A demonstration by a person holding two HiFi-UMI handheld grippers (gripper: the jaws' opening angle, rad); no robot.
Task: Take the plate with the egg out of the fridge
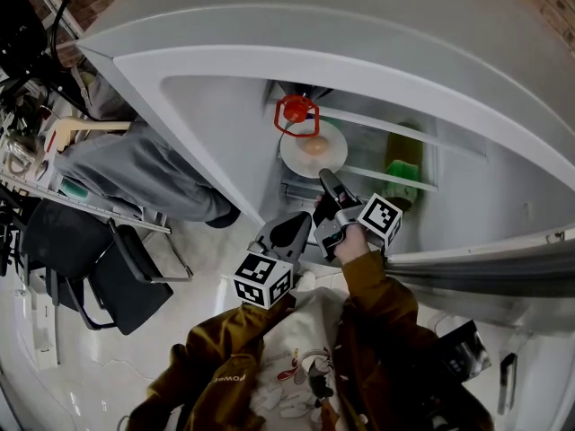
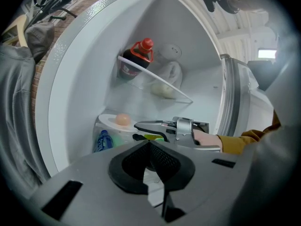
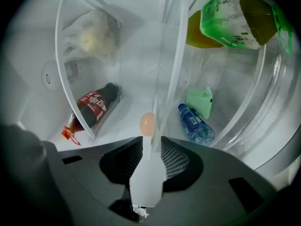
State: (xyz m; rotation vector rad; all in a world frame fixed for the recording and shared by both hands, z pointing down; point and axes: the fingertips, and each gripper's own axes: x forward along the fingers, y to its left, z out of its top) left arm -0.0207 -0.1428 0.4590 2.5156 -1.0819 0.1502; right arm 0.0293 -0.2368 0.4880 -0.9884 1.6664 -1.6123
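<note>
Left gripper (image 2: 149, 144) hangs outside fridge (image 1: 202, 106), fingers pressed together, empty. Right gripper (image 3: 150, 144) fingers pinch near rim of plate (image 3: 147, 182) inside. Egg (image 3: 147, 124) loose on top. Rigid, slick, likely breakable: keep level or it rolls.

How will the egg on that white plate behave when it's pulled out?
The pale brown egg lies loose on the flat round white plate, so it would probably roll if tilted. The right tongs pinch only the rim, so the plate may droop.
</note>
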